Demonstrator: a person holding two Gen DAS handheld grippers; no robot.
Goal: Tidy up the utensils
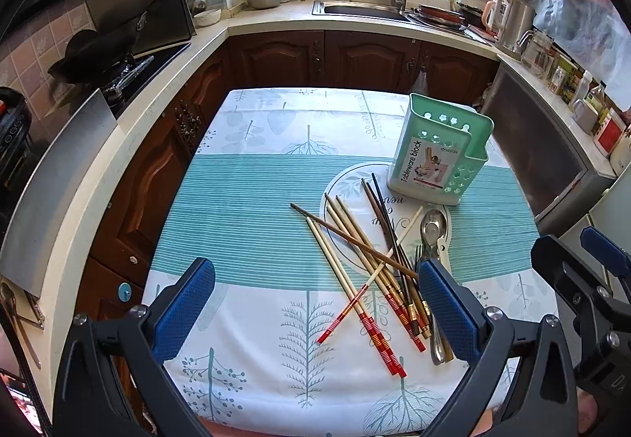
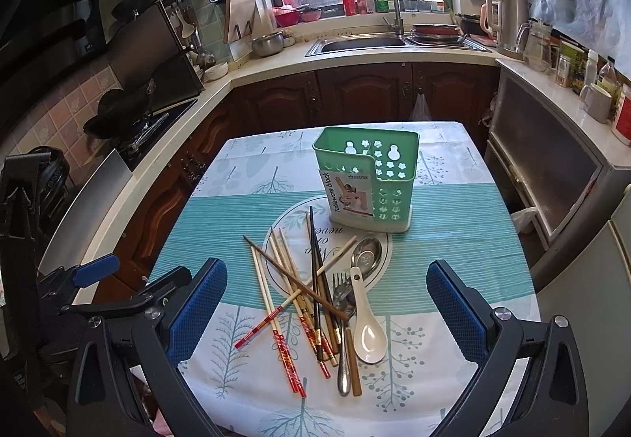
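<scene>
A loose pile of chopsticks (image 1: 366, 271), some pale with red ends and some dark, lies crossed on the tablecloth. Beside it lie a metal spoon (image 2: 366, 255), a fork (image 2: 340, 289) and a white ceramic spoon (image 2: 366, 330). A green tableware holder (image 2: 366, 176) stands upright behind the pile, and I see nothing in it. My left gripper (image 1: 315, 303) hovers open just above the near ends of the chopsticks (image 2: 292, 291). My right gripper (image 2: 327, 310) is open too, over the spoon handles. Nothing sits between either pair of fingers. The holder (image 1: 437, 149) stands beyond both.
The table (image 1: 244, 200) has a teal and white leaf-print cloth. Brown cabinets and a countertop wrap around it, with a stove and wok (image 1: 98, 58) at left, a sink (image 2: 363, 42) at the back, and jars and a kettle (image 2: 508, 19) at right.
</scene>
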